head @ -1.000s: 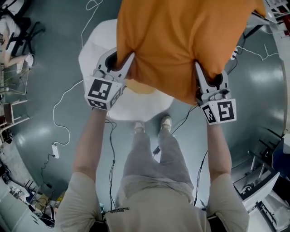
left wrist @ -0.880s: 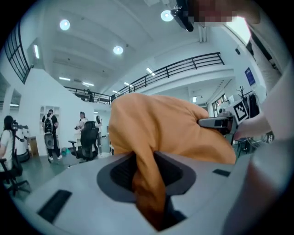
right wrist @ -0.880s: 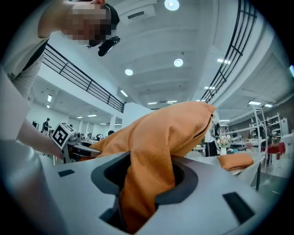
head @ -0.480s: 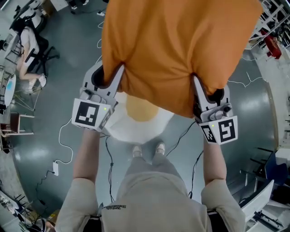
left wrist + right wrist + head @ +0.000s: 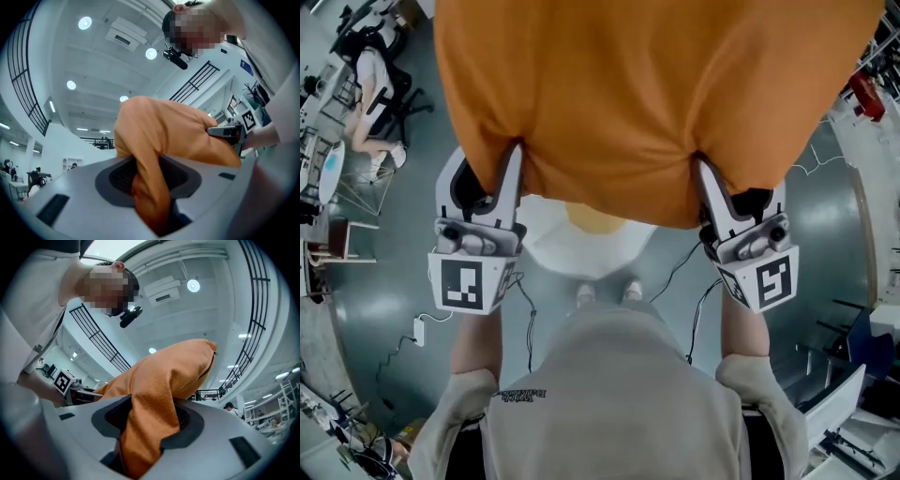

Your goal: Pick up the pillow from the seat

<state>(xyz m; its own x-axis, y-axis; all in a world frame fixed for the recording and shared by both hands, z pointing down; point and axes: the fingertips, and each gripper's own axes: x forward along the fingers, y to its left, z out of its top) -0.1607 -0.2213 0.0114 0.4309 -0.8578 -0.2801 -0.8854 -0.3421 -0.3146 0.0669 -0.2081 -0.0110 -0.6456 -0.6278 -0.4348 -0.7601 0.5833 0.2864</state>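
A big orange pillow (image 5: 647, 94) hangs high above the round white seat (image 5: 581, 253) and fills the top of the head view. My left gripper (image 5: 511, 155) pinches its lower left edge; the jaws are easing open slightly, with fabric still squeezed between them. My right gripper (image 5: 698, 164) is shut on the lower right edge. In the left gripper view a fold of the pillow (image 5: 164, 136) runs down between the jaws of the left gripper (image 5: 147, 187). The right gripper view shows the same: a fold of pillow (image 5: 164, 376) is clamped in the right gripper (image 5: 150, 427). The pillow hides most of the seat.
A dull yellow patch (image 5: 595, 220) shows on the seat under the pillow. My feet (image 5: 605, 292) stand at the seat's near edge. Cables and a power strip (image 5: 417, 330) lie on the grey floor. A seated person (image 5: 370, 66) is at far left, and racks (image 5: 853, 412) stand at right.
Both grippers have lifted the pillow up toward the head camera and moved a little apart. The pillow now covers more of the seat.
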